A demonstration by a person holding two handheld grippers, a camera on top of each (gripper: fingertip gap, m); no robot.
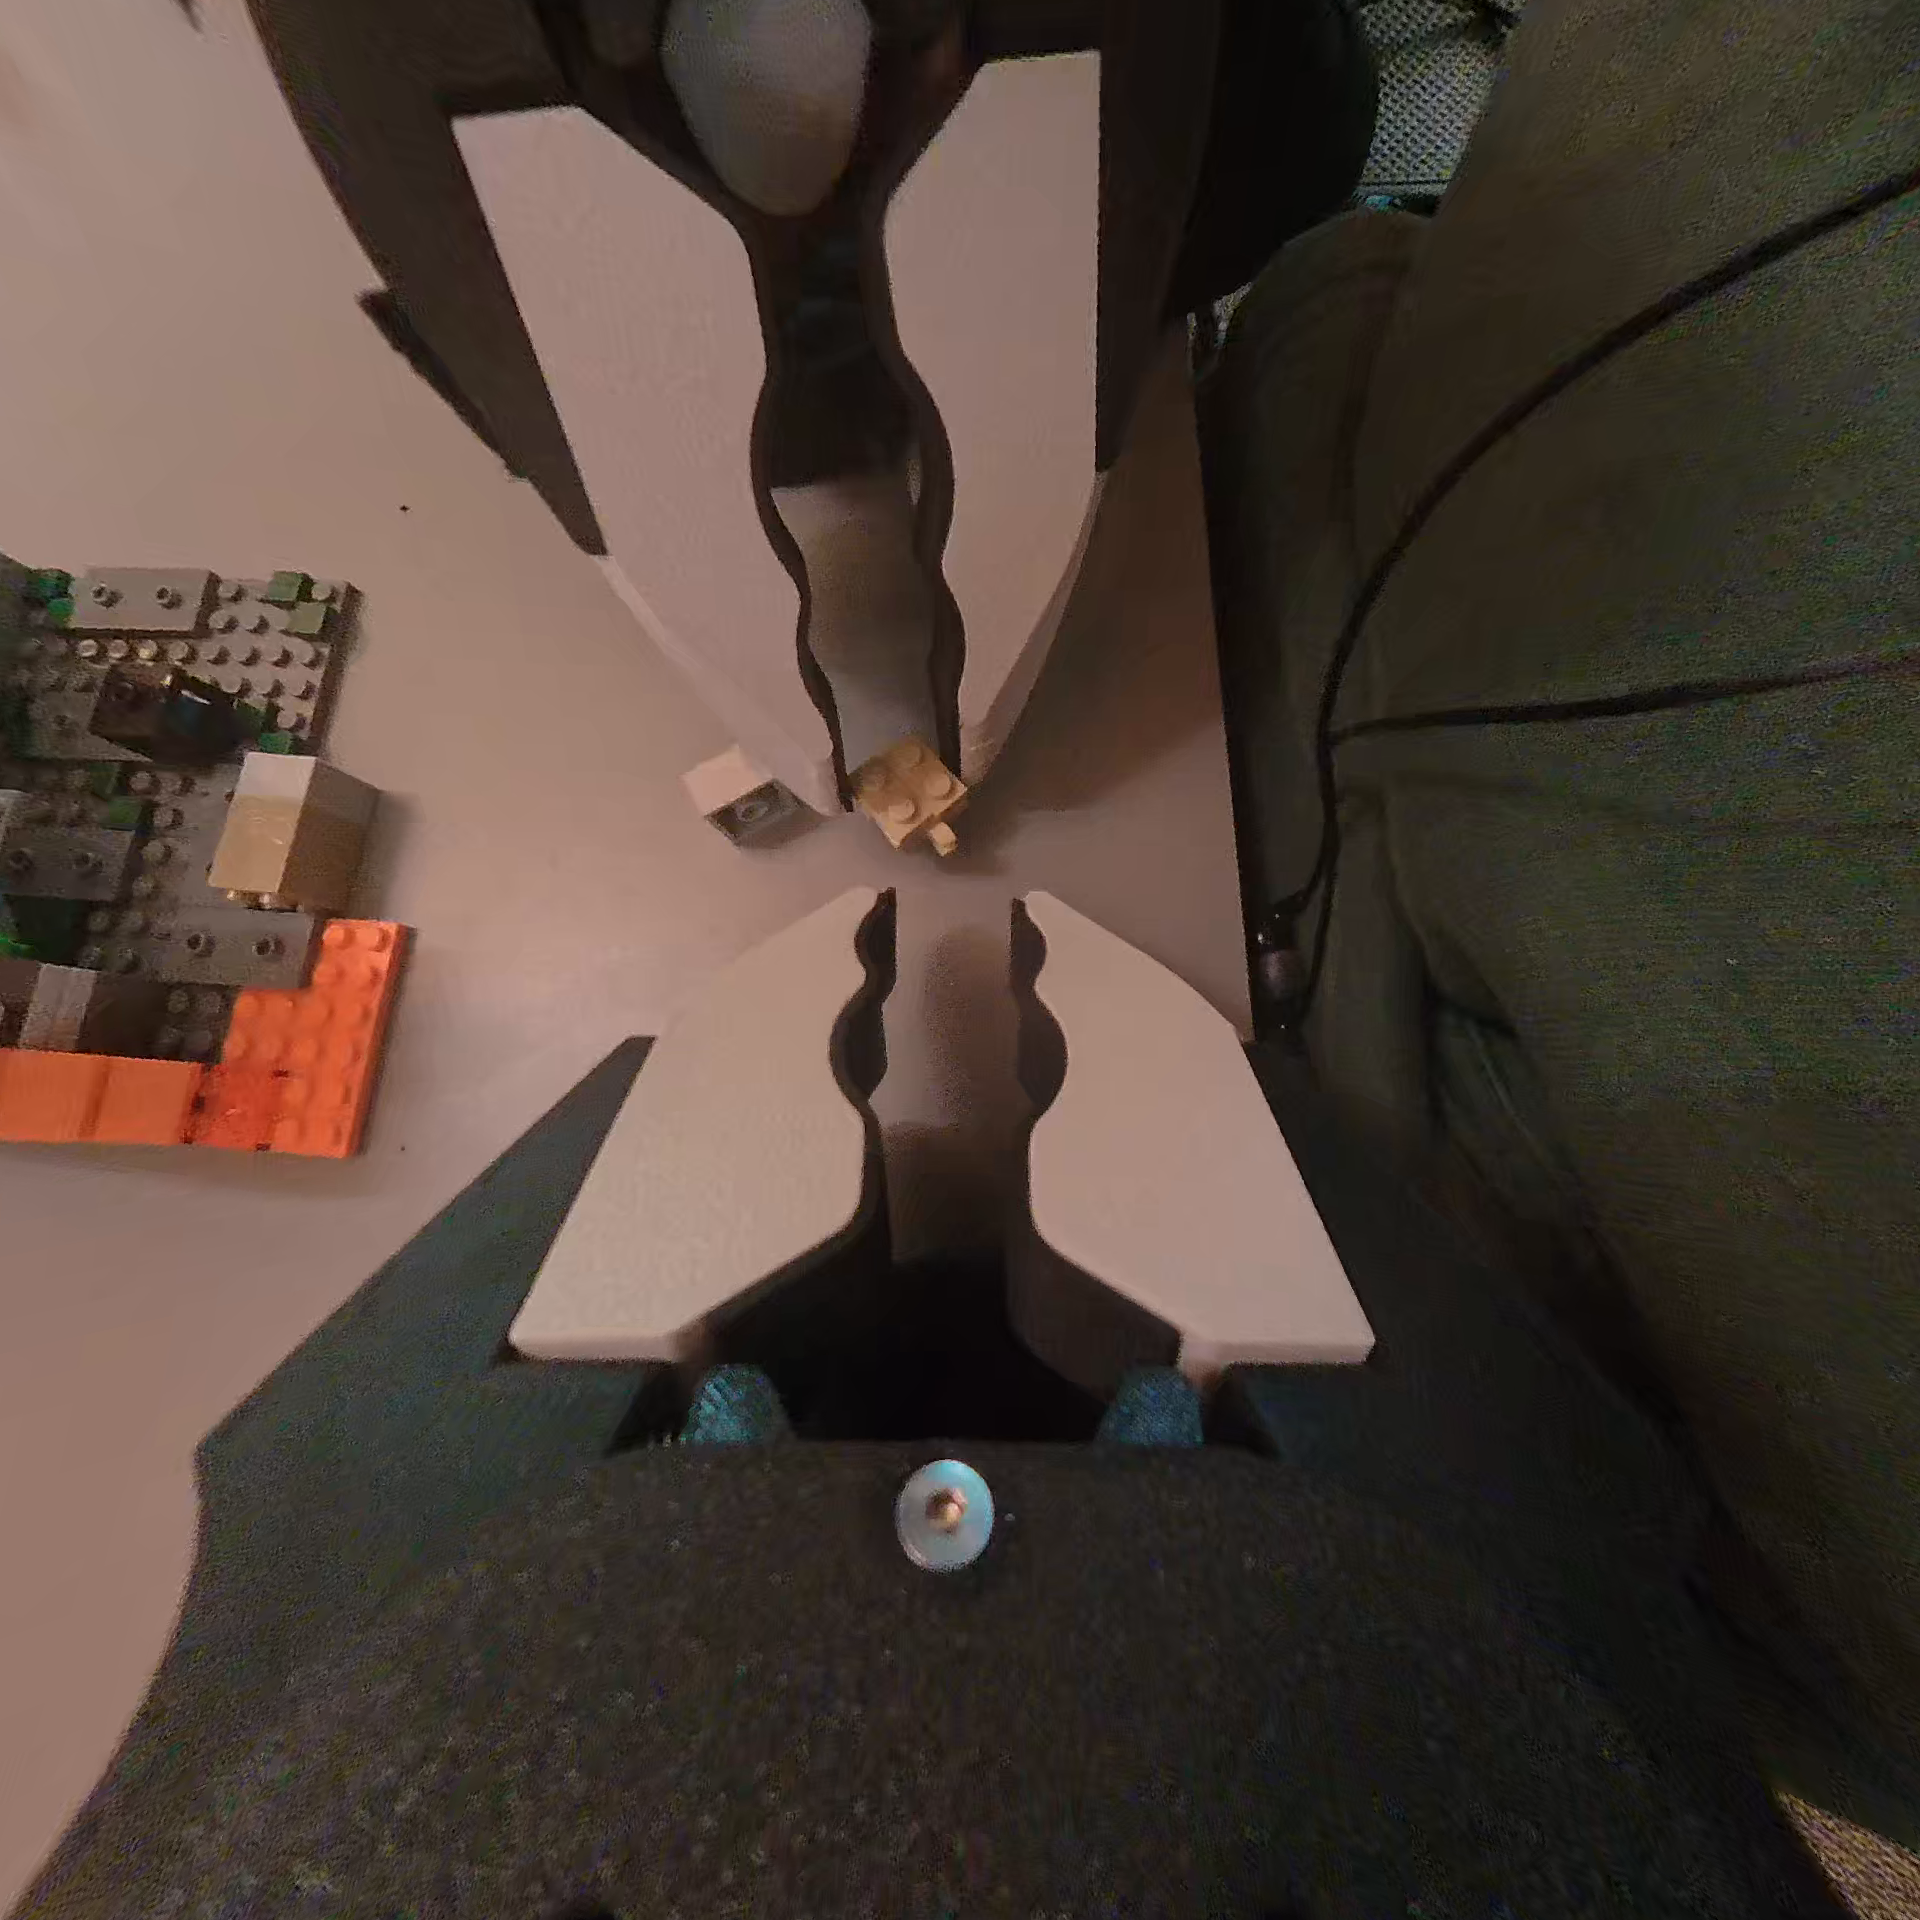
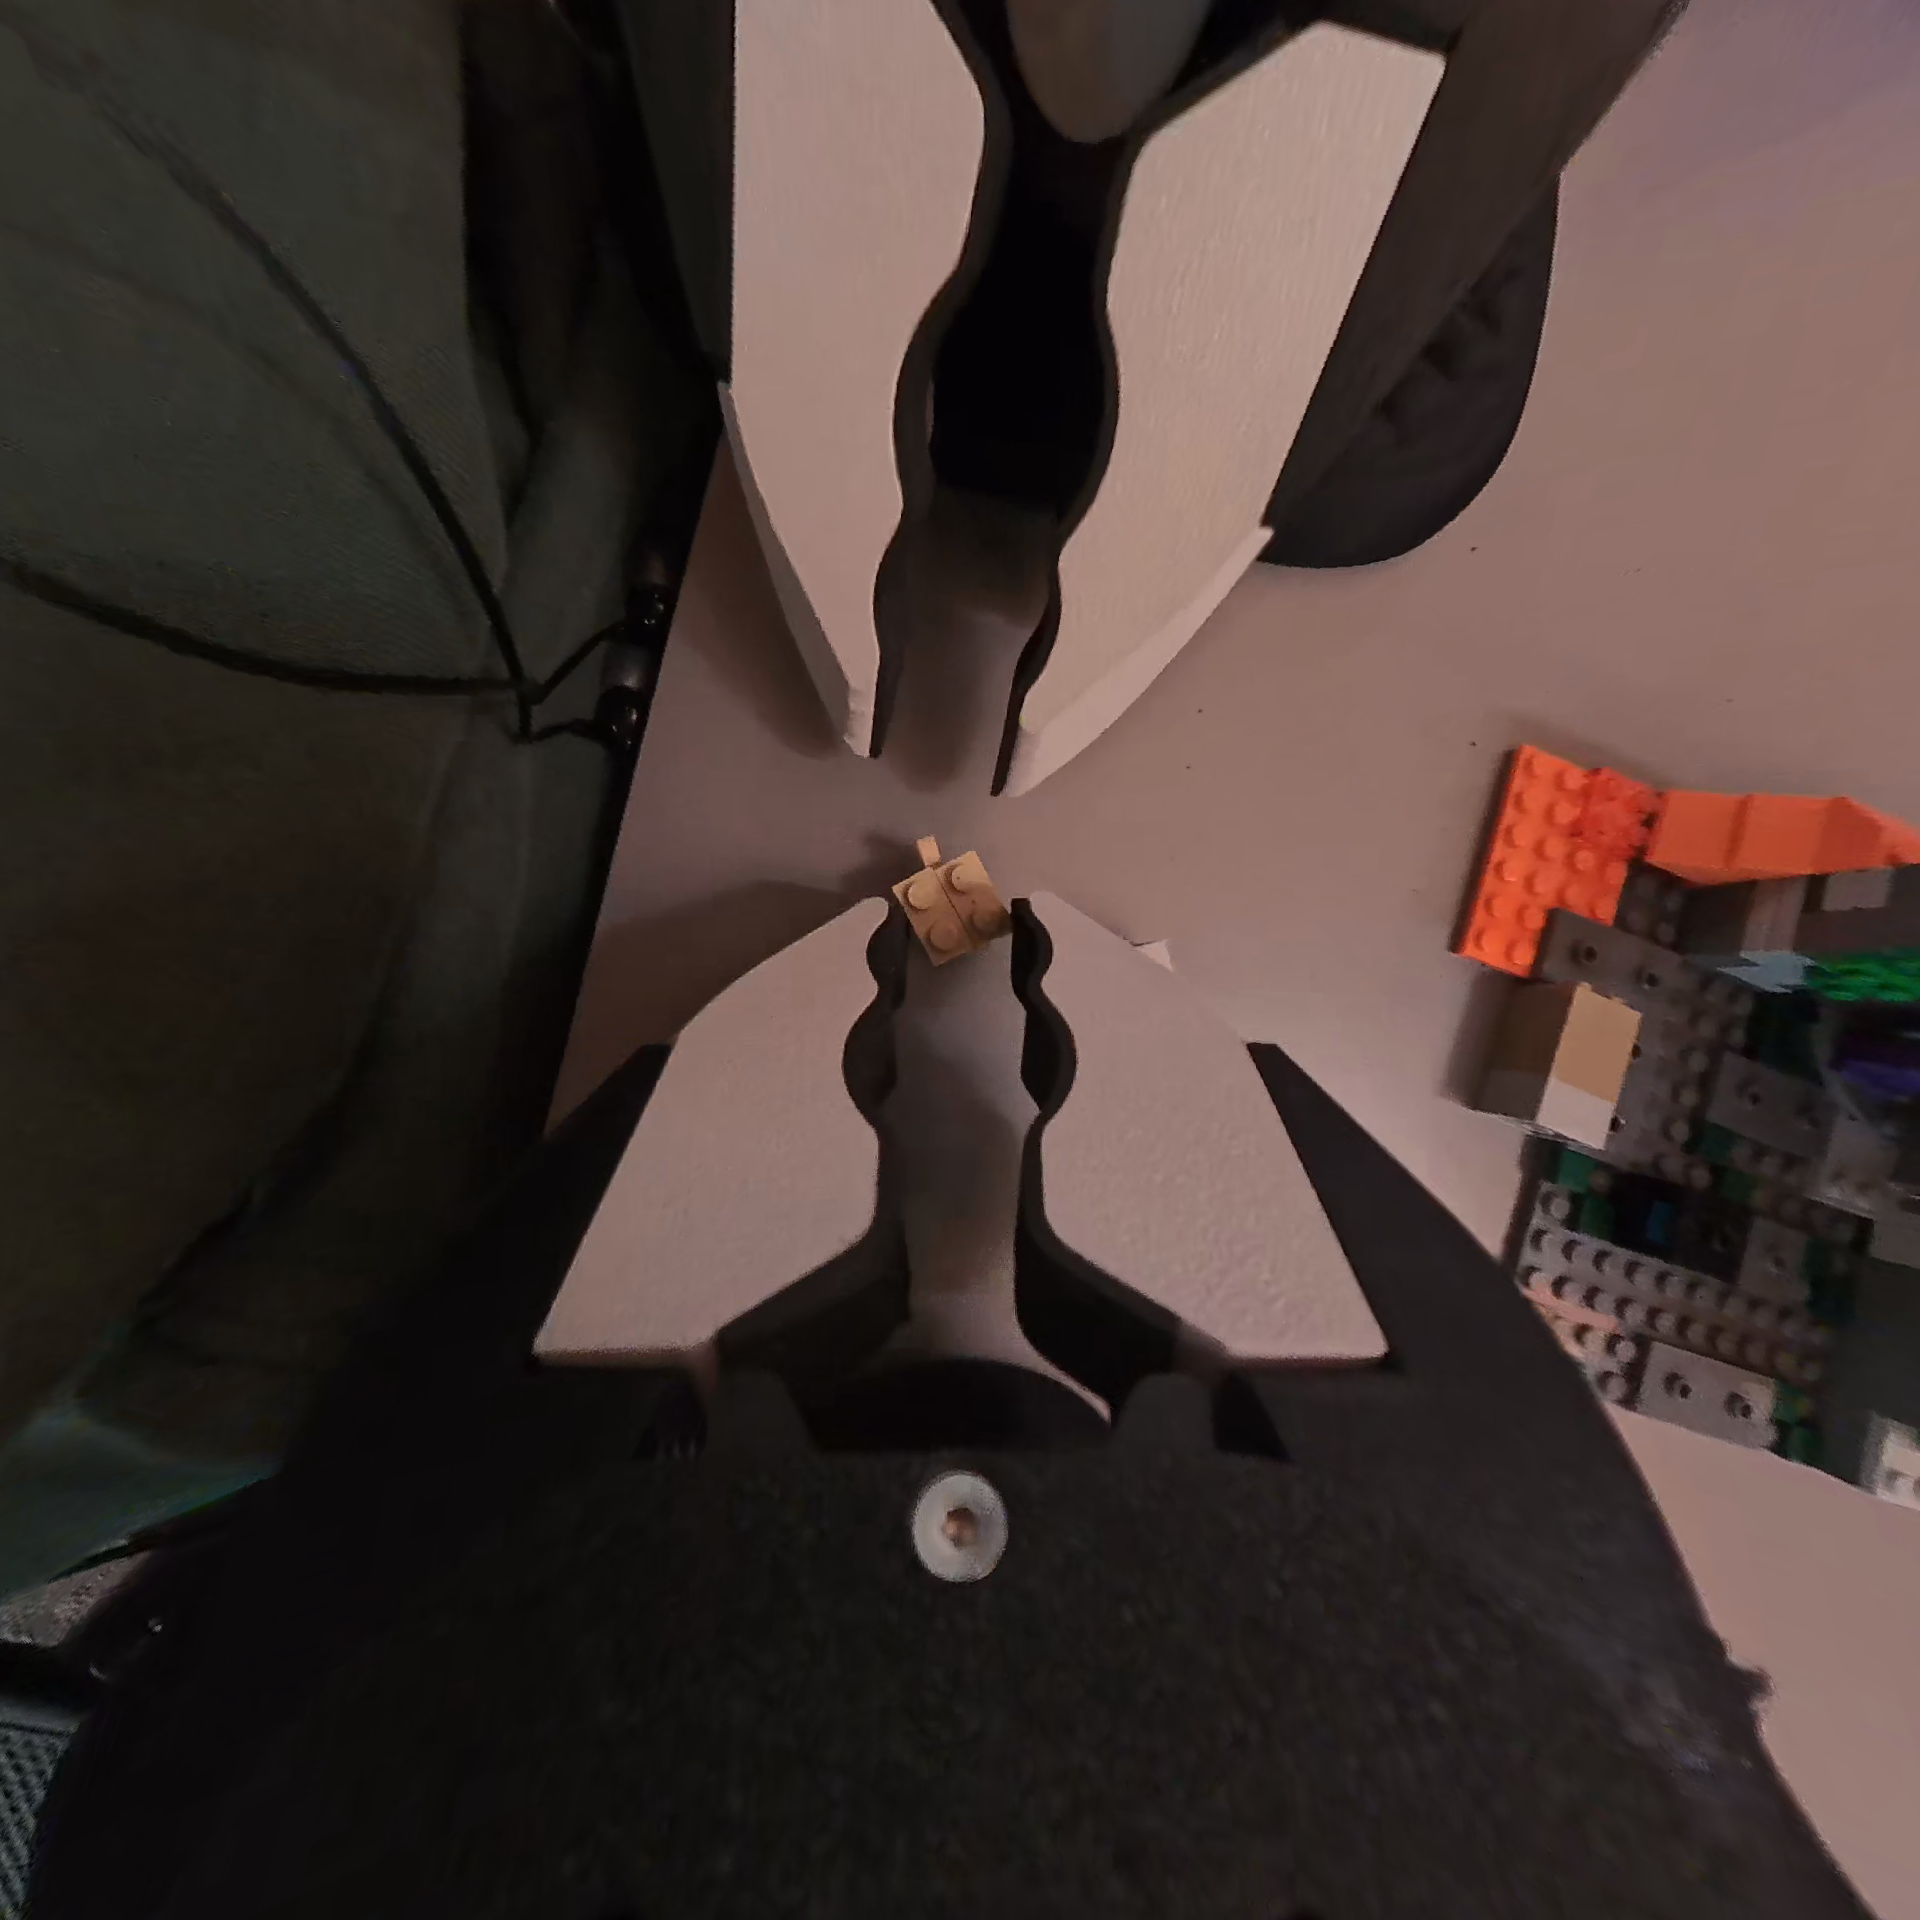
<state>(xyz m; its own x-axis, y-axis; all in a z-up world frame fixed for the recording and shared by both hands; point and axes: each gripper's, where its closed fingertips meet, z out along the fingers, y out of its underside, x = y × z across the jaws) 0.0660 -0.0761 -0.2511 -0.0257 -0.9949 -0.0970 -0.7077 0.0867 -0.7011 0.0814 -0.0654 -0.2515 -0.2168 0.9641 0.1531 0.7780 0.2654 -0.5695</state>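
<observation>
A small tan studded brick with a peg on one side sits between the tips of my right gripper, which comes in from the top of the left wrist view. In the right wrist view the same tan brick is pinched between my right gripper's tips, just above the white table. My left gripper is open and empty. It faces the right one tip to tip, a short gap from the brick. It also shows in the right wrist view.
A small grey and white brick lies on the table beside the right gripper's tips. A brick build on a grey baseplate with an orange plate lies to one side. The table edge borders dark green fabric with a black cable. Left and right tips are no more than a few centimetres apart.
</observation>
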